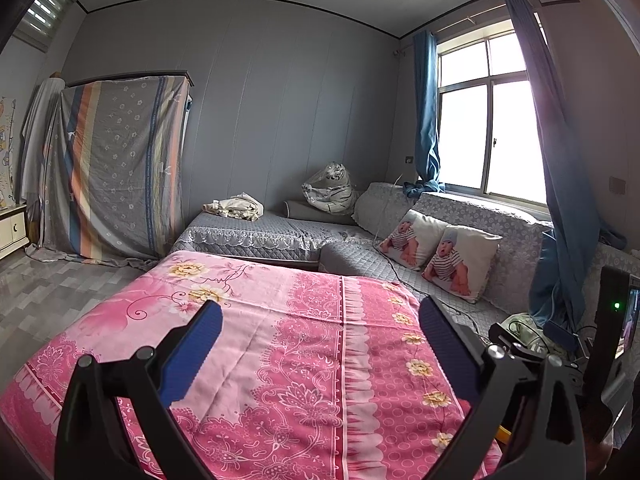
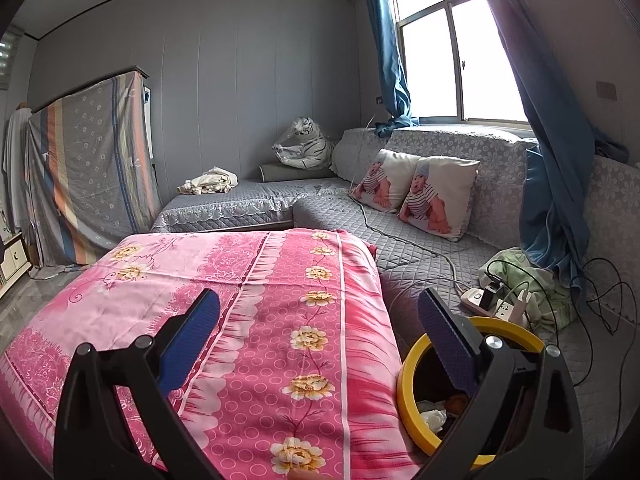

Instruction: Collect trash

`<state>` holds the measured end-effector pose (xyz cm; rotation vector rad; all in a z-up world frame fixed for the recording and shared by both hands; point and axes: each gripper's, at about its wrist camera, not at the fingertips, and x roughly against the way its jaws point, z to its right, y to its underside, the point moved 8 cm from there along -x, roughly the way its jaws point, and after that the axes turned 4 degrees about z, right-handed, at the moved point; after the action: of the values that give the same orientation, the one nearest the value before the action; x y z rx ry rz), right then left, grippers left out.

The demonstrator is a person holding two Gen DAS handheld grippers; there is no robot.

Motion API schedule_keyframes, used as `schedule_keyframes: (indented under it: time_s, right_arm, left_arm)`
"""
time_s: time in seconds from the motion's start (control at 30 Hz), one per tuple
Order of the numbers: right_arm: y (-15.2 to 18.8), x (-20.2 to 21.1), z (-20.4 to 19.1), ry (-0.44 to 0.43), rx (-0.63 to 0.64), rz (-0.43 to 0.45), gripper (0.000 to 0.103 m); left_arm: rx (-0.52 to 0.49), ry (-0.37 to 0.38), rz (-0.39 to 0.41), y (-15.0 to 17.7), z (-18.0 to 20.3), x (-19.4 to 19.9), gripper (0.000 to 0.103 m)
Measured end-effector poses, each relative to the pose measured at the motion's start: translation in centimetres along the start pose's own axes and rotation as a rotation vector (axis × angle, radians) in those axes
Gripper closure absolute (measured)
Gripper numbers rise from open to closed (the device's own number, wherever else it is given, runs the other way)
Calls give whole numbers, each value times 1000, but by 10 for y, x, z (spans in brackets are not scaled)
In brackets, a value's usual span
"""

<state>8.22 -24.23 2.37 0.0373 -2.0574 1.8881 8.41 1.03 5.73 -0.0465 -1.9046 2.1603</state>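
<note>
Both the left gripper [image 1: 320, 344] and right gripper [image 2: 318, 332] gape empty; crumpled tissue [image 2: 434, 418], likely light and soft, sits at four o'clock inside the yellow-rimmed bin [image 2: 406, 396].

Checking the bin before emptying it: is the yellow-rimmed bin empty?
No, the right wrist view shows crumpled white paper inside the yellow-rimmed bin.

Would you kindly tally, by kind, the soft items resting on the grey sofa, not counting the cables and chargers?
Baby-print pillows: 2 (one, the other)
Plush tiger in clear plastic: 1
Grey bolster under the tiger: 1
Crumpled cream cloth: 1
Light green cloth under the power strip: 1
Total: 6
</note>
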Motion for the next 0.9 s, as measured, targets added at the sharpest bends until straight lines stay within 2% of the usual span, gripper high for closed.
schedule_keyframes:
  time_s: [0.9]
  right_arm:
    - [6, -6, 7, 10, -30, -27, 8]
  left_arm:
    - [9, 35, -22, 5, 6, -4, 8]
